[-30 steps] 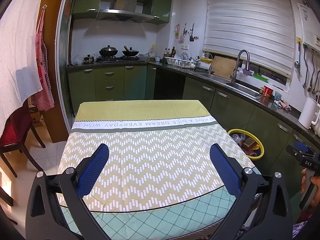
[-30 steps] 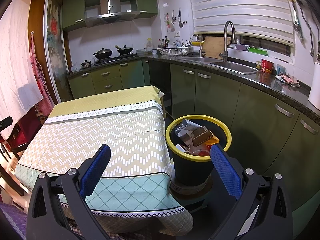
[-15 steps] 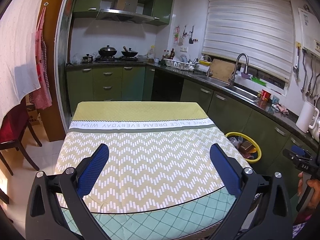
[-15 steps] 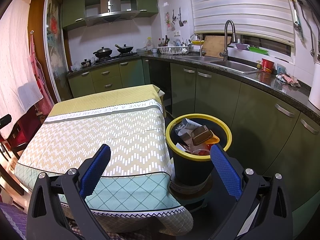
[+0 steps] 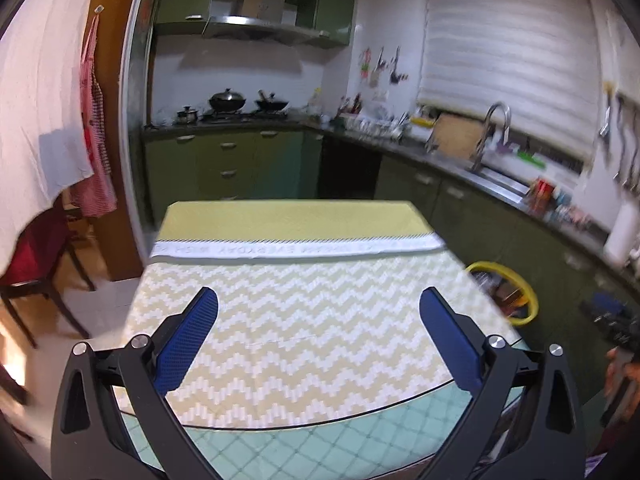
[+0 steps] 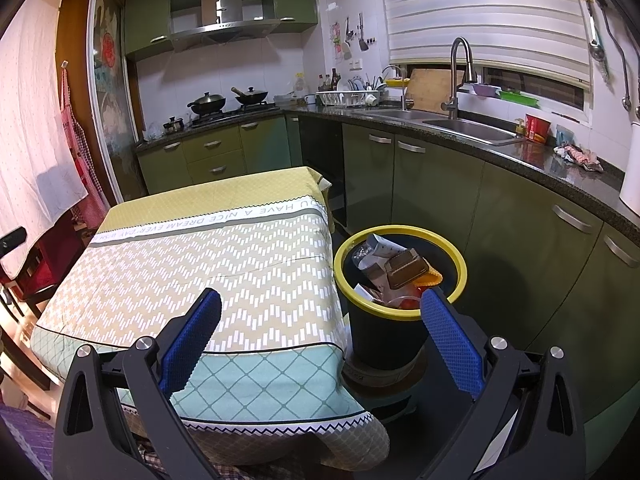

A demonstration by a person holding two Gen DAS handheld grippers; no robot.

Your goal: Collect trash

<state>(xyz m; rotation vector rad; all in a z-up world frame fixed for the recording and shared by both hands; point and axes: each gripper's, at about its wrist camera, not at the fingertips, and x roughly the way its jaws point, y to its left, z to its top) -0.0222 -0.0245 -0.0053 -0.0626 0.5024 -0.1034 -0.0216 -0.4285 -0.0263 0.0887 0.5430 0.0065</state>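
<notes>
Right wrist view has the right gripper [image 6: 320, 312] hanging over the near right corner of the counter [image 6: 208, 264], jaws spread wide with nothing between them. That counter is covered by a zigzag-pattern cloth with a yellow band at the far end and a strip of lettering across it, plus a mint diamond border hanging off the near edge. Just beside its right edge, down on the floor, sits the trash bin [image 6: 400, 320], black with a yellow rim, already stuffed with trash [image 6: 400, 268]: a brown tray, a crumpled tube, something orange.

Left wrist view is a bit blurry. The left gripper [image 5: 318, 308] hovers over the near end of the same cloth, jaws also spread and empty. The bin's yellow rim peeks out at the right edge of the counter [image 5: 304, 320].

Room is a kitchen with green cabinets [image 6: 436, 188] running along the far and right walls, two lidded woks [image 6: 226, 100] on the stove at the far side, a steel sink [image 6: 468, 130] with a tall faucet under a white blind [image 6: 480, 12] on the right. A red checked apron [image 6: 78, 136] hangs on the left.
</notes>
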